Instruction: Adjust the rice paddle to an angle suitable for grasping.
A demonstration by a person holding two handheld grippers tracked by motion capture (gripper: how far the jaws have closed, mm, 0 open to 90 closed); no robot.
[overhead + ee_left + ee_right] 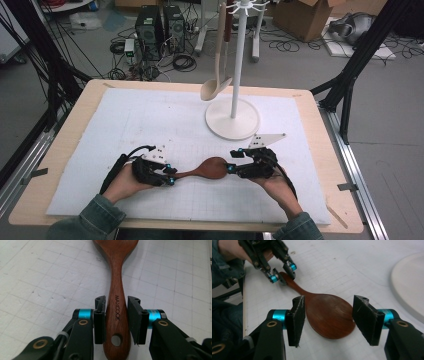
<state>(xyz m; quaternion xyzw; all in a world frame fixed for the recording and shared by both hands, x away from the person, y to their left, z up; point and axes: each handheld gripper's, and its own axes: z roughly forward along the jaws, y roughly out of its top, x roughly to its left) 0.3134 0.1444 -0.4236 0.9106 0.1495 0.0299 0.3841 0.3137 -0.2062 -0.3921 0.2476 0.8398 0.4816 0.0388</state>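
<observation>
A: Risk? The left gripper [115, 317] has its jaws just around the dark wooden spoon's [202, 170] handle, one side gapped, not pinching. Lift now and it tips out. The right gripper [328, 320] is spread wide around the bowl.

B: Spoon location?

A: Flat on the white mat [125, 130], 6 o'clock from the rack [239, 70].

B: Counts?

A: One dark spoon, one pale spoon [216, 86] hanging, one rack, two grippers.

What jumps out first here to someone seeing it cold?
The dark wooden spoon lying flat on the white gridded mat, with a gripper at each end: the left gripper has its jaws either side of the handle near the hanging hole, the right gripper stands open around the bowl. Behind them, a white utensil stand with a pale ladle hanging from it.
</observation>
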